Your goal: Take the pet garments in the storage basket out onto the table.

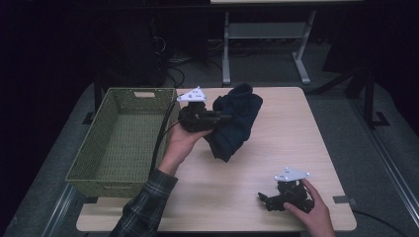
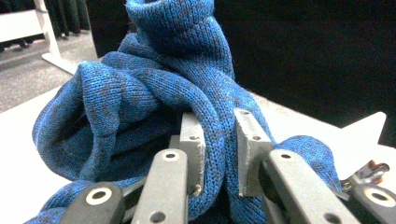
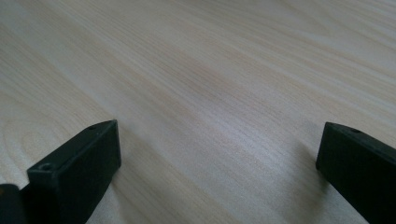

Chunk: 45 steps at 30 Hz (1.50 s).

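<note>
We've got a pale wood worktop [image 1: 276, 148] w/ a green woven basket [image 1: 123, 138] at its left edge, beside it a soft, light, floppy blue knit sweater [image 2: 140, 93] bunched above the worktop, left claw [image 2: 219, 140] pinching a thick fold, right claw [image 3: 219, 154] spread, resting idle.

The high view is looking forward and down over the whole tabletop [image 1: 276, 143]. The left gripper view is sitting close against the blue knitted garment [image 2: 154, 93]. The right gripper view is skimming low over that same tabletop [image 3: 210, 79].
</note>
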Motion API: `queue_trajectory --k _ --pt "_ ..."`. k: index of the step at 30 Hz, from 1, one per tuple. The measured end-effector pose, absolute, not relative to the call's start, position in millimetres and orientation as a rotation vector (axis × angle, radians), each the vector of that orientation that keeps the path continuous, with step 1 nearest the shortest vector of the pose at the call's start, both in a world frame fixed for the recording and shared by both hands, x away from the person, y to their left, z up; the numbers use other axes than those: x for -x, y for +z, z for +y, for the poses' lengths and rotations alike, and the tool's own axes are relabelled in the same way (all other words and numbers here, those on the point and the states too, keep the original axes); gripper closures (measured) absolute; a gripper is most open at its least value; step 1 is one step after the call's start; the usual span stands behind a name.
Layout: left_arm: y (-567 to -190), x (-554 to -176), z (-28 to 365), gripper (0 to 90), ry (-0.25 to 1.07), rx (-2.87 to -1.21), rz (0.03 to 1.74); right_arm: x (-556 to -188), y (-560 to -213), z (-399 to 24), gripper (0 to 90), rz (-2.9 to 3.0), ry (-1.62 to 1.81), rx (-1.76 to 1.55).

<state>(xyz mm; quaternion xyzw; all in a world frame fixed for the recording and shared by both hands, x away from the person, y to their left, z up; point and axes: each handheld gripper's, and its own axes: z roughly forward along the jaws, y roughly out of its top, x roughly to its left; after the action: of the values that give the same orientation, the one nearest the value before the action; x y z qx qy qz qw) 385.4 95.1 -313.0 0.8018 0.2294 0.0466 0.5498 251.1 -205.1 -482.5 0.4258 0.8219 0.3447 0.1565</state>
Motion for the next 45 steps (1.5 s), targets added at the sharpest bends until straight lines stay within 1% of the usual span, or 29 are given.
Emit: queue_trajectory --k 12,15,16,21,24,30,34,37,38,39,40,41,42,43,45 --pt "-352.9 -397.5 57.5 75.3 0.091 -1.994 0.568 -251.1 -482.6 -205.1 0.0 2.352 0.987 -1.219" --pt "-365.7 -401.7 48.6 75.3 0.076 -2.013 0.587 -251.2 -482.6 -205.2 0.0 2.353 0.985 -1.218" --pt "-375.2 -404.4 42.6 75.3 0.072 -2.025 0.602 -251.0 -482.5 -205.0 0.0 2.354 0.985 -1.223" --pt "-391.4 -410.1 32.1 75.2 0.063 -2.032 0.632 -251.0 -482.6 -204.9 0.0 2.354 0.988 -1.223" --pt "-406.8 -415.2 22.1 75.1 0.036 -2.063 0.645 -251.1 -482.7 -205.0 0.0 2.353 0.987 -1.219" --pt "-424.5 -419.6 12.0 73.7 0.004 -2.121 0.662 -250.9 -482.7 -205.0 0.0 2.353 0.988 -1.218" --pt "-431.5 -420.9 8.1 67.1 -0.01 -2.143 0.661 -250.8 -482.7 -205.0 0.0 2.355 0.987 -1.216" --pt "-432.2 -420.4 6.9 59.6 -0.015 -2.149 0.66 -250.9 -482.7 -205.0 0.0 2.355 0.988 -1.214" --pt "-431.9 -420.1 6.8 59.6 -0.009 -2.153 0.658 -250.8 -482.7 -205.0 0.0 2.355 0.987 -1.216" --pt "-431.6 -420.0 6.8 57.1 -0.004 -2.154 0.656 -250.8 -482.7 -205.0 0.0 2.355 0.987 -1.216" --pt "-431.2 -420.0 6.8 50.6 -0.003 -2.157 0.655 -250.9 -482.7 -205.1 0.0 2.355 0.988 -1.214" --pt "-430.8 -420.1 6.8 50.6 -0.001 -2.159 0.656 -250.9 -482.7 -205.1 0.0 2.355 0.988 -1.214" --pt "-430.5 -420.6 7.0 47.4 0.001 -2.161 0.654 -250.9 -482.7 -205.0 0.0 2.355 0.988 -1.214" --pt "-430.4 -421.0 7.2 41.8 -0.003 -2.163 0.654 -250.9 -482.7 -205.0 0.0 2.355 0.988 -1.214" --pt "-429.2 -421.1 8.5 35.0 0.001 -2.175 0.655 -250.9 -482.7 -205.0 0.0 2.355 0.988 -1.214"
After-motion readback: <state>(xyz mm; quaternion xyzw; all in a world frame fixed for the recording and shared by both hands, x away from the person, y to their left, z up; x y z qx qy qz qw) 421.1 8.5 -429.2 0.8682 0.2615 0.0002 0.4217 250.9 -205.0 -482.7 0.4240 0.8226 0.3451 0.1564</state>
